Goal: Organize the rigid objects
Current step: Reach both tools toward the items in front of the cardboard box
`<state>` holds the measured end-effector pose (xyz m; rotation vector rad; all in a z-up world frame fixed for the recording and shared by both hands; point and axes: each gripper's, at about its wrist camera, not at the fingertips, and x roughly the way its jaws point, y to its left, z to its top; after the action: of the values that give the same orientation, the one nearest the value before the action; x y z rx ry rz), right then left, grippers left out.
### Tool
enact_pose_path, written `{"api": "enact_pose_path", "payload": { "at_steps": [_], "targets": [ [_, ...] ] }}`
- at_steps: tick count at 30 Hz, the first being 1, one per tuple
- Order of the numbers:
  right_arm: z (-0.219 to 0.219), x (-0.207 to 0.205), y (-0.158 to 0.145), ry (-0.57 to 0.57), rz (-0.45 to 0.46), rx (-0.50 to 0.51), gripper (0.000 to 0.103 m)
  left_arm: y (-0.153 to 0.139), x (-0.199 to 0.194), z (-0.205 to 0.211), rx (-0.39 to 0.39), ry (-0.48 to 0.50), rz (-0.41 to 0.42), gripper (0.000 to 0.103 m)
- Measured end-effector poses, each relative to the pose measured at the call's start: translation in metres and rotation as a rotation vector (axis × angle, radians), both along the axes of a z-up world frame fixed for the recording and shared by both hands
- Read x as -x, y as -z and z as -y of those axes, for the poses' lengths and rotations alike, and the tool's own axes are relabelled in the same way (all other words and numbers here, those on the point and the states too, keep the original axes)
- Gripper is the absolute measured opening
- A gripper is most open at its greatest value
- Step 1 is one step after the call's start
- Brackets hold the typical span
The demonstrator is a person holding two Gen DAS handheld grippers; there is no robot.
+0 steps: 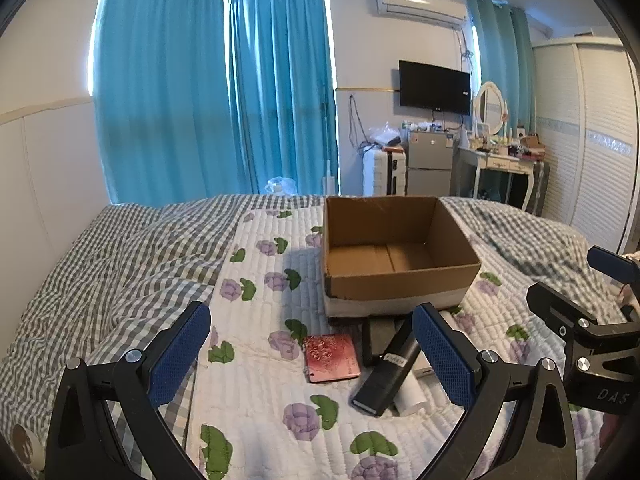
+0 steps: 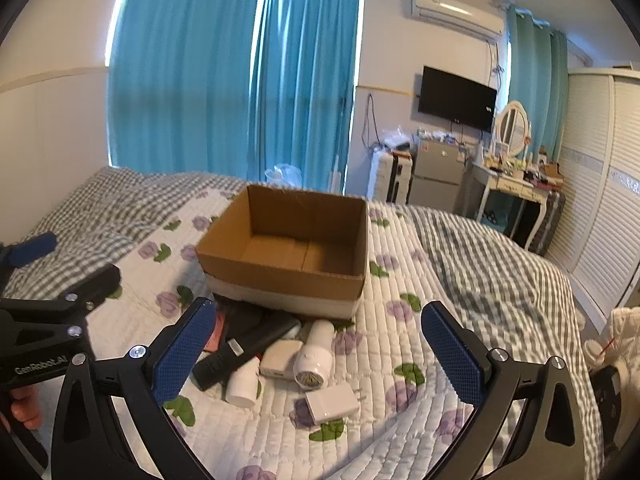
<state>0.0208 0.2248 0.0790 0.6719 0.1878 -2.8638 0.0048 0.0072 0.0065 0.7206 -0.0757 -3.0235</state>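
Low in the left wrist view, the left gripper (image 1: 312, 352) has its blue-padded fingers spread wide with nothing between them; the right gripper (image 2: 320, 356) fills the bottom of its own view, equally spread and empty. Both hover over a white quilt (image 1: 260, 400) printed with purple flowers.

Just past the fingers, at lower centre, lies a loose cluster of small things — a white charger plug (image 2: 332, 404) nearest, then a white cylindrical device (image 2: 314, 360), a white adapter block (image 2: 280, 358) and a smaller white bottle-like piece (image 2: 244, 386). A black elongated device (image 1: 386, 374) lies slanted across the pile, touching the white pieces. To its left, apart from it, sits a red patterned card case (image 1: 332, 358).

Behind the cluster, at mid-frame, an open cardboard box (image 1: 400, 280) stands upright on the quilt, its near wall just beside the pile — the inside shows only bare cardboard.

Farther back hang turquoise curtains (image 1: 216, 92), with a wall-mounted television (image 1: 435, 87) at upper right.
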Motion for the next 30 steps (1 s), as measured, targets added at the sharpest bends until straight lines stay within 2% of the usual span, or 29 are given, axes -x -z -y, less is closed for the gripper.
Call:
{"api": "enact_pose_path", "payload": {
  "at_steps": [5,10,12,14,18,20,23,24,26,28,30],
  "targets": [
    [-0.006,-0.003,-0.013,-0.004,-0.01,-0.029,0.103,-0.008,0.006,-0.009,0.017,0.0,0.004,0.103],
    [-0.015,0.019,-0.001,-0.013,0.072,-0.055,0.103,0.02,0.041,-0.023,0.101,-0.015,0.172,0.103],
    [-0.016,0.033,0.015,-0.037,0.14,-0.069,0.103,0.036,0.052,-0.026,0.109,-0.012,0.233,0.103],
    [-0.018,0.05,0.04,-0.075,0.232,-0.041,0.103,0.054,0.062,-0.029,0.108,-0.009,0.294,0.103],
    [-0.016,0.075,0.093,-0.067,0.396,-0.083,0.103,0.079,0.068,-0.034,0.118,0.004,0.353,0.103],
    [-0.014,0.087,0.122,-0.059,0.497,-0.132,0.094,0.089,0.074,-0.036,0.12,0.004,0.385,0.103],
    [-0.018,0.1,0.146,-0.046,0.597,-0.142,0.083,0.1,0.081,-0.04,0.129,0.007,0.427,0.103],
    [-0.019,0.103,0.148,-0.044,0.614,-0.138,0.08,0.104,0.084,-0.042,0.131,0.016,0.441,0.103],
    [-0.024,0.104,0.153,-0.038,0.631,-0.126,0.058,0.112,0.091,-0.049,0.121,0.047,0.475,0.101],
    [-0.027,0.104,0.152,-0.038,0.623,-0.105,0.054,0.118,0.098,-0.056,0.12,0.068,0.501,0.1],
    [-0.03,0.102,0.148,-0.024,0.603,-0.091,0.054,0.124,0.103,-0.064,0.14,0.083,0.517,0.09]
  ]
}}
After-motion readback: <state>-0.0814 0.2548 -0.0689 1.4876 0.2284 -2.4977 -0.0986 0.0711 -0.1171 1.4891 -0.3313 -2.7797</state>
